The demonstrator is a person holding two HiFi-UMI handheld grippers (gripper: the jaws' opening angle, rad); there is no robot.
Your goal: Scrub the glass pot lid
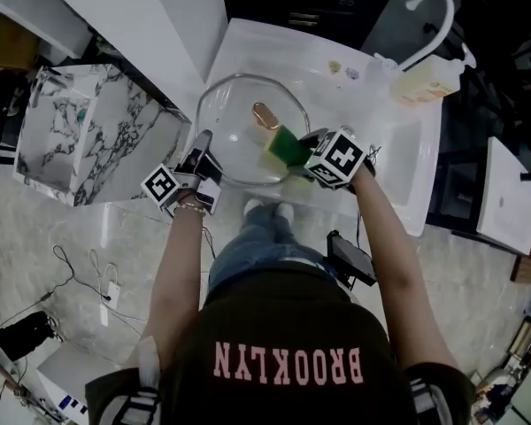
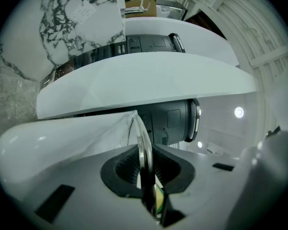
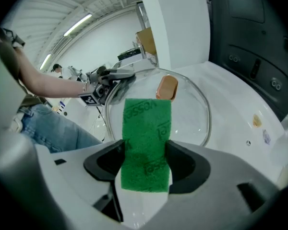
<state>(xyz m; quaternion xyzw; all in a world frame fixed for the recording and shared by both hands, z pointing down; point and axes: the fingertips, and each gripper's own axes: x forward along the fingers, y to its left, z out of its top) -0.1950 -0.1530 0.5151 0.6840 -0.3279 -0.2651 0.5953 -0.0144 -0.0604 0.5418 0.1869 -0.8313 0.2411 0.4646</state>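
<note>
- Left gripper (image 2: 145, 171) is clamped on the rim of the glass pot lid (image 1: 239, 140), and we see the rim edge-on between its pads.
- Right gripper (image 3: 145, 164) is closed on a green scouring sponge (image 3: 146, 138). The green face points towards the lid.
- The lid is held tilted over the white sink (image 1: 398, 149), in front of the person, with its copper-coloured knob (image 1: 265, 115) near the middle.
- In the head view the sponge is at the lid's near-right part, just below the knob. It looks to be touching the glass, but we cannot be sure.
- We judge the step in hand to be scrubbing the glass face.
- To do it well, we press the sponge flat and work round the knob and out to the rim.
- The left grip must stay firm, since it has only the thin rim and sponge pressure could twist the lid out.
- We push towards the held side, not away from it.
- The sink holds two small bits (image 1: 342, 70) on its far surface, and we see no standing water.
- A pale yellowish container (image 1: 425, 82) stands by the faucet (image 1: 434, 11). We cannot tell what is in it.
</note>
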